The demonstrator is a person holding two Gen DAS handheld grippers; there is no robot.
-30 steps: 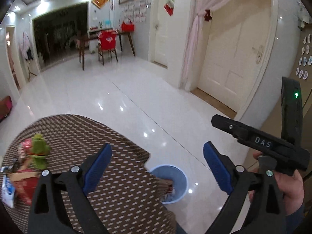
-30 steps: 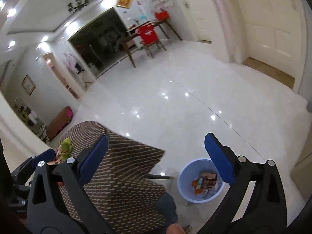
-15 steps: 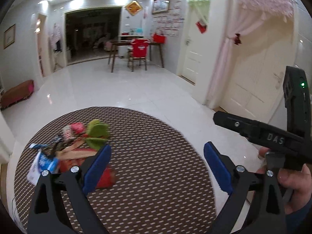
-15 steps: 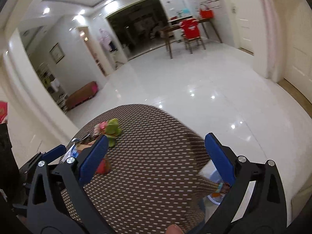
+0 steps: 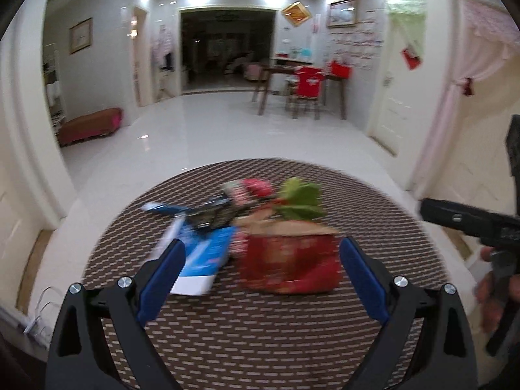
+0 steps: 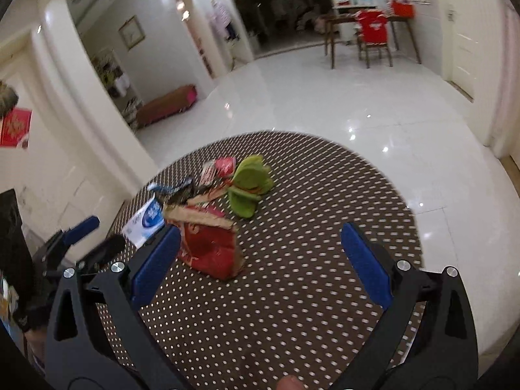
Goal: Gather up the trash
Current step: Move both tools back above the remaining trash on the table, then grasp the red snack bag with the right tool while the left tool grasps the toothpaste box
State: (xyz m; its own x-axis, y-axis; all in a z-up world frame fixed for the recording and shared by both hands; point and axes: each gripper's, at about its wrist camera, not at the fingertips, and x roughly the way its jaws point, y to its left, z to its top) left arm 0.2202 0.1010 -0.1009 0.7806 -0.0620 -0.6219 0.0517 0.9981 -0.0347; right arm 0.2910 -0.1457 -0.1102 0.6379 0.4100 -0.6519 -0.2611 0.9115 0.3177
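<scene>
A pile of trash lies on a round brown patterned table (image 5: 260,331) (image 6: 325,195). It holds a red carton (image 5: 287,265) (image 6: 211,250), a blue and white packet (image 5: 203,255) (image 6: 146,221), a green wrapper (image 5: 300,203) (image 6: 248,185), a pink wrapper (image 5: 252,188) (image 6: 221,165) and a dark wrapper (image 5: 211,216). My left gripper (image 5: 261,276) is open and empty just in front of the red carton. My right gripper (image 6: 260,266) is open and empty, to the right of the carton. The left gripper also shows at the left edge of the right wrist view (image 6: 70,237).
White glossy floor surrounds the table. A wooden table with a red-covered chair (image 5: 307,86) (image 6: 372,32) stands at the far wall. A low reddish bench (image 5: 89,125) (image 6: 167,104) sits at the left. Doors and a pink curtain (image 5: 455,97) are on the right.
Both views have swung left from the blue bin on the floor to the table. The trash pile now lies centred and closer before both grippers. The bin is out of view.
</scene>
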